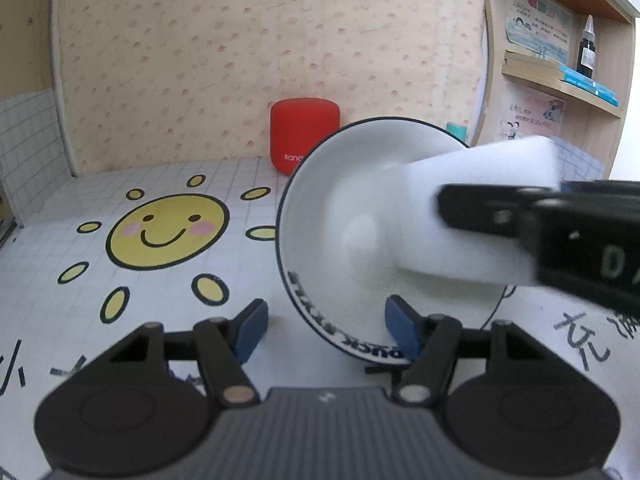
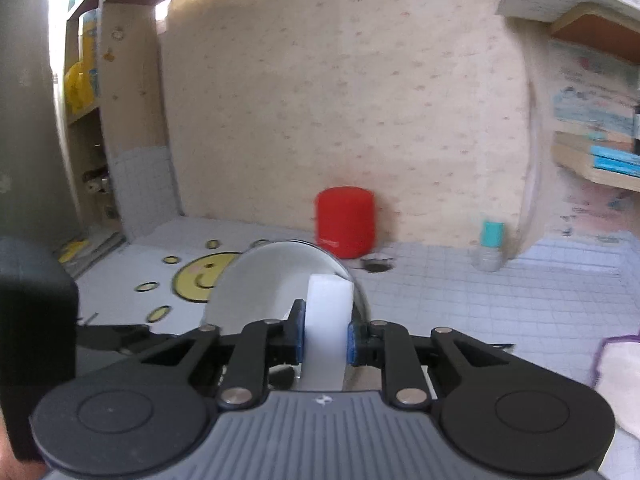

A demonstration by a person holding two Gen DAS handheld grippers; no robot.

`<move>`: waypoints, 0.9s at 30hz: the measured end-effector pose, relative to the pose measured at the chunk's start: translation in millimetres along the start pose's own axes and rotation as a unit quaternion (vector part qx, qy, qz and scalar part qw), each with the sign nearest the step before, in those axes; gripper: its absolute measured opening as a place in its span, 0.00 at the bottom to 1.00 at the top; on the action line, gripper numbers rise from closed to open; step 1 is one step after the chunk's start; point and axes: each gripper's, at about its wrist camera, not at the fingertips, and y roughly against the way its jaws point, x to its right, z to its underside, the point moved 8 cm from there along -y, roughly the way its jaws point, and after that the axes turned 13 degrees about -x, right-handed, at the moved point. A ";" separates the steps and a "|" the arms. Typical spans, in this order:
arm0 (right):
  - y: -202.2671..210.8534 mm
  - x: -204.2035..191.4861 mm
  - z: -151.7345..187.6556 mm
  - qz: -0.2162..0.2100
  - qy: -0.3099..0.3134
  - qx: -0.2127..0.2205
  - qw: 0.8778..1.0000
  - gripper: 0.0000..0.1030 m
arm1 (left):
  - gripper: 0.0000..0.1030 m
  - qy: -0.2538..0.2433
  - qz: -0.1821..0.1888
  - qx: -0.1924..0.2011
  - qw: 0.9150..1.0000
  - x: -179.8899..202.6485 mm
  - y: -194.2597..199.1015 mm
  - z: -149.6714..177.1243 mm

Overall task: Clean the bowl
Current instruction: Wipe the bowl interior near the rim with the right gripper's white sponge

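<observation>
The left gripper [image 1: 326, 330] grips the tilted bowl [image 1: 340, 216] by its rim. The right gripper [image 2: 326, 338], clamped tight on a white sponge [image 2: 328, 312], presses it into the bowl.

A red cylinder [image 1: 305, 134] stands at the back of the desk [image 1: 120, 320] against the wall, a teal-capped bottle [image 2: 491, 245] well right of it; books [image 1: 560, 70] lie on a shelf.

Open mat [image 1: 168, 312] left of the tilted bowl [image 1: 320, 208], nothing standing there. Behind the bowl, red cylinder [image 1: 305, 136] and teal-capped bottle [image 2: 491, 245] stand against the back wall. Right side: cloth [image 2: 618, 372], with bare grid mat between it and the bottle.
</observation>
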 end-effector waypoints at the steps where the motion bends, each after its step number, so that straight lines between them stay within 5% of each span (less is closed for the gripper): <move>1: -1.0 -3.1 1.2 -0.002 0.005 -0.003 1.000 0.17 | 0.61 0.001 0.001 0.000 1.000 -0.6 0.8 0.8; 8: 7.8 8.9 6.7 0.031 -0.005 0.003 1.000 0.17 | 0.61 0.003 -0.002 0.001 1.000 -1.4 3.6 3.4; 27: -3.9 -1.1 10.4 0.015 0.007 -0.015 1.000 0.17 | 0.64 0.018 -0.007 0.000 1.000 -18.1 7.5 4.9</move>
